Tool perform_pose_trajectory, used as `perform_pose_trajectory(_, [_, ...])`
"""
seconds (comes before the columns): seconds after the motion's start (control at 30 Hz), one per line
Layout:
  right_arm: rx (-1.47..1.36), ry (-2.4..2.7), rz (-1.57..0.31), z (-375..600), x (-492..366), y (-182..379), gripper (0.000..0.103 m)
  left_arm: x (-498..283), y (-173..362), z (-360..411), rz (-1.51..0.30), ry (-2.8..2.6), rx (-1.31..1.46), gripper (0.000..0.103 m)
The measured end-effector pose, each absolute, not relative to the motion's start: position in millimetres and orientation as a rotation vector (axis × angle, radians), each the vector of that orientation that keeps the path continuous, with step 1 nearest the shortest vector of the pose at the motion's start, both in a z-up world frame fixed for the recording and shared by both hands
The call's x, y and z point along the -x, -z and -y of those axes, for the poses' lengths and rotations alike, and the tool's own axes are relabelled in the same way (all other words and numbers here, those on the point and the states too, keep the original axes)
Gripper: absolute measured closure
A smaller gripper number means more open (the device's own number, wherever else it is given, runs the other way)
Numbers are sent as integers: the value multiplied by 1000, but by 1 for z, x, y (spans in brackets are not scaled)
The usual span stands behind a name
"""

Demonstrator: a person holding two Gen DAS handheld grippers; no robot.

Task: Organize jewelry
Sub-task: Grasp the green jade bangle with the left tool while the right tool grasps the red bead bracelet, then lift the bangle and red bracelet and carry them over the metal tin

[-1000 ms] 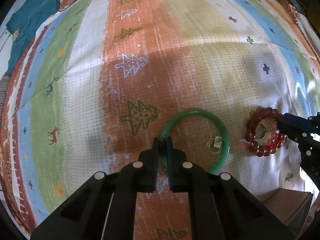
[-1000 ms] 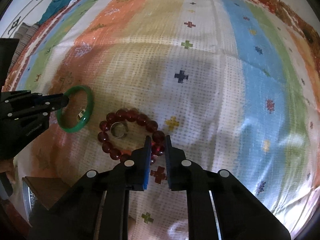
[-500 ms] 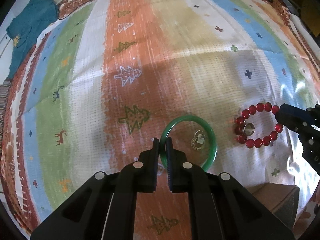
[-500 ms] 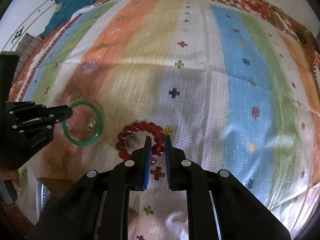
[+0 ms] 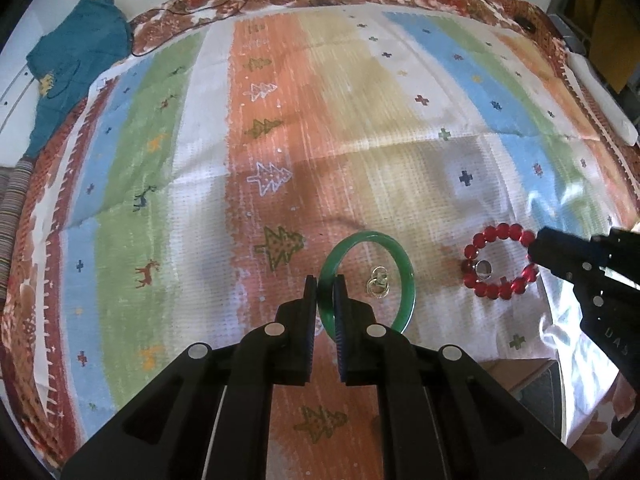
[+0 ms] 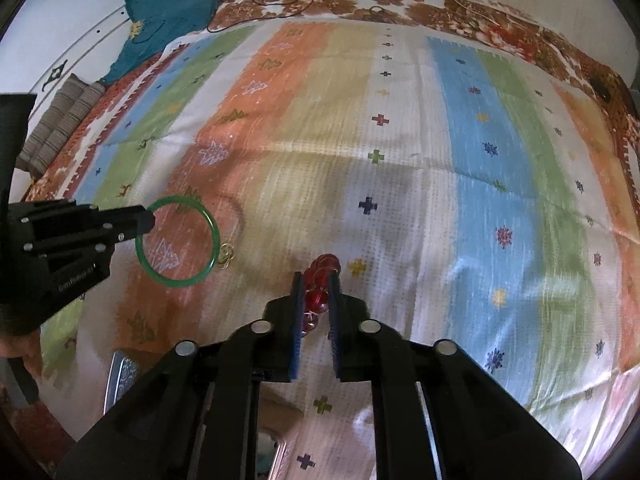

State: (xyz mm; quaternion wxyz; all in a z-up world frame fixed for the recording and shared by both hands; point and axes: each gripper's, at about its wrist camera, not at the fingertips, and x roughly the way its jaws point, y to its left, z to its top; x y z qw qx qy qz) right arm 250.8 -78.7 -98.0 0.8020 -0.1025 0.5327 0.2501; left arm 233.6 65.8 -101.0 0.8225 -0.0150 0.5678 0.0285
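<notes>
My left gripper [image 5: 326, 286] is shut on the near rim of a green bangle [image 5: 404, 268] and holds it above the striped bedspread; it also shows in the right wrist view [image 6: 210, 220]. My right gripper [image 6: 314, 280] is shut on a red bead bracelet [image 6: 318, 298], which hangs edge-on between the fingers; in the left wrist view the bracelet [image 5: 486, 236] is a full ring held at its right side by the right gripper [image 5: 536, 250]. A pair of small gold rings [image 5: 378, 282] lies on the cloth seen through the bangle. A silver ring [image 5: 484, 269] lies below the bracelet.
A striped bedspread [image 5: 340, 128] covers the bed. A teal garment [image 5: 76, 52] lies at the far left corner. A brown box with a metal-edged object [image 5: 520, 372] sits off the bed's near edge. Striped cushions [image 6: 60, 124] lie at the left edge.
Both grippers have lifted their pieces off the cloth and pulled back; the bangle and bracelet hang in the air, and the gold rings and silver ring stay on the bedspread.
</notes>
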Motion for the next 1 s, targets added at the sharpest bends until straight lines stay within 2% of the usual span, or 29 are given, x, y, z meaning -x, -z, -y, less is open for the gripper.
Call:
perform_pose_trajectory(0.27, [207, -548, -1108, 78, -240, 83, 102, -226, 89, -60, -1182, -47, 43, 95])
perform_pose_trajectory(0.7, [256, -473, -1242, 82, -254, 125, 101, -229, 94, -62, -1199, -33, 49, 92])
perform_pose_trajectory(0.77, [253, -464, -1256, 83, -256, 130, 87, -229, 95, -63, -1202, -31, 47, 92])
perform_pose_trajectory(0.8, [250, -460, -1257, 84, -257, 132, 66, -229, 96, -63, -1204, -29, 47, 92])
perform_pose_trajectory(1.0, [261, -447, -1290, 84, -260, 146, 64, -232, 98, -62, -1212, -21, 39, 92])
